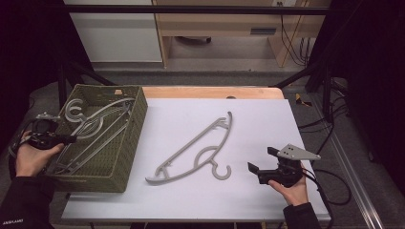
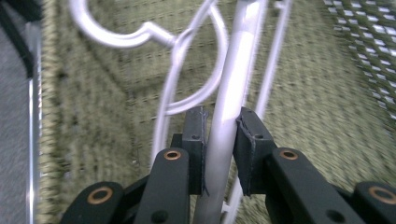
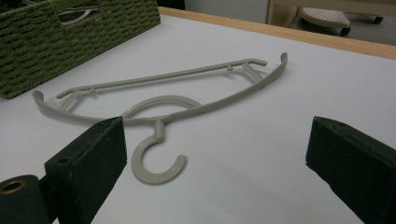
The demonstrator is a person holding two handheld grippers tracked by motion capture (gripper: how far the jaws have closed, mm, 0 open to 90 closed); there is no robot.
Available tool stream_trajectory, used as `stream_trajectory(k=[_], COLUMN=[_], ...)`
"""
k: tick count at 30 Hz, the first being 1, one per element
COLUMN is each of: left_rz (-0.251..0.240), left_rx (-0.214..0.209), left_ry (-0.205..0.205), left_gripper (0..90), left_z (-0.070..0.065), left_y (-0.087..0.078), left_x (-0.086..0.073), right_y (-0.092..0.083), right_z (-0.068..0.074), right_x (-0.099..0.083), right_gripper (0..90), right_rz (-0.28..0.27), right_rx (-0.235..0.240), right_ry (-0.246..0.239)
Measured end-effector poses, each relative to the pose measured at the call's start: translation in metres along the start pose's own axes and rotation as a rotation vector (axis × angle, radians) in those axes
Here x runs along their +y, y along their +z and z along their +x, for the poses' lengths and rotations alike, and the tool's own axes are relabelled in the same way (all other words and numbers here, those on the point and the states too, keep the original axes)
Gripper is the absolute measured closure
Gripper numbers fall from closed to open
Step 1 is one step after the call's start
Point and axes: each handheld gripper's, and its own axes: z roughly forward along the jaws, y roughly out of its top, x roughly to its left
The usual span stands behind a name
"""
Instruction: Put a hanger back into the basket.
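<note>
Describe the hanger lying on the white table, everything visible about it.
The hanger on the table is a pale grey-beige piece that looks like moulded plastic. It has a curved shoulder arm, a straight lower bar joined to it by short struts near each upturned end, an arched loop at the neck, and an open ribbed hook. It lies flat and diagonal on the white table, hook toward the person, apart from the woven basket. Nothing touches it; the right gripper is open beside the hook.

Left hand-held gripper (image 2: 219,154) clamped; right (image 3: 215,163) agape
</note>
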Motion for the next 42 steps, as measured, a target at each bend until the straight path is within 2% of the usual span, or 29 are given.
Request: stream_trajectory(k=[5,7,11,15,20,23,25,31,39,42], left_rz=[0.008,-0.017,-0.056,-0.111,-0.211,-0.278,-0.309,-0.384,-0.434,-0.453], left_rx=[0.066,0.064,0.089,0.059,-0.021,-0.080,-0.120,-0.224,-0.358,-0.394], left_ry=[0.009,0.002,0.011,0.018,0.035,0.041,0.048,0.101,0.183,0.204], left_gripper=[69.0,64.5,59.3,56.5,48.5,46.7,41.8,31.6,17.9,15.4], left_z=[0.001,0.001,0.001,0.000,-0.014,-0.026,-0.037,-0.080,-0.140,-0.160], left_y=[0.009,0.007,-0.001,-0.015,-0.031,-0.039,-0.043,-0.049,-0.041,-0.038], left_x=[0.001,0.001,0.000,-0.001,-0.002,-0.002,-0.002,0.000,0.001,-0.001], right_y=[0.001,0.001,0.000,0.000,-0.001,-0.001,-0.001,-0.002,-0.005,-0.006], right_z=[0.000,0.000,0.000,0.000,0.000,0.000,0.000,-0.001,-0.001,-0.002], right_x=[0.000,0.000,0.000,0.000,0.000,0.000,0.001,0.001,0.002,0.002], right_gripper=[5.6,5.6,5.6,5.6,5.6,5.6,5.5,5.3,4.9,4.7], right_rz=[0.004,0.005,0.001,0.001,-0.003,-0.005,-0.008,-0.018,-0.026,-0.036], right_rx=[0.000,0.000,0.000,0.001,0.003,0.002,0.004,0.003,0.001,0.000], right_ry=[-0.002,-0.001,-0.001,0.000,-0.002,0.000,0.002,0.011,0.009,0.010])
